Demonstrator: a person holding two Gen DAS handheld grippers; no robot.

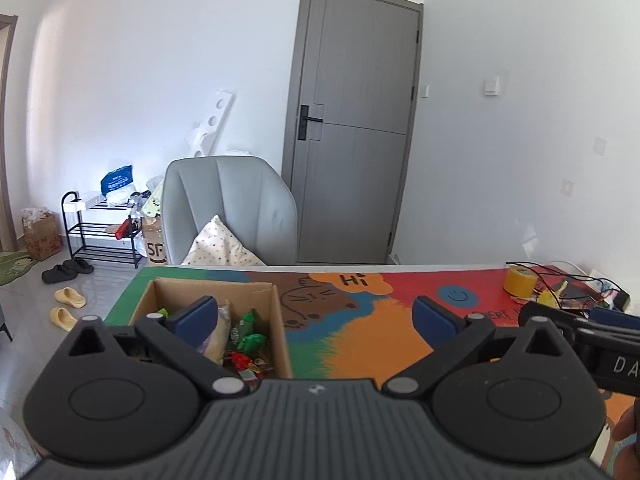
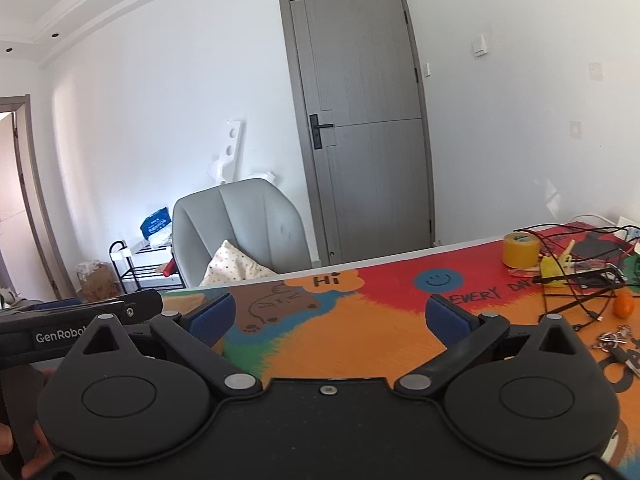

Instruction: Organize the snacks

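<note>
An open cardboard box [image 1: 280, 320] stands at the table's far left corner in the left wrist view. It holds several wrapped snacks [image 1: 250, 340], green and red, and a pale packet. My left gripper [image 1: 316, 316] is open and empty, held above the colourful mat [image 1: 360, 340], its left finger over the box. My right gripper [image 2: 328, 316] is open and empty above the mat [image 2: 340, 340]. No snacks show in the right wrist view. The right gripper's body appears at the right edge of the left view [image 1: 592, 336].
A yellow tape roll [image 2: 520, 250], black cables [image 2: 568, 280], a small orange fruit [image 2: 624, 305] and keys [image 2: 612, 338] lie at the table's right end. A grey chair with a cushion [image 1: 228, 208] stands behind the table. A shoe rack [image 1: 100, 228] is by the wall.
</note>
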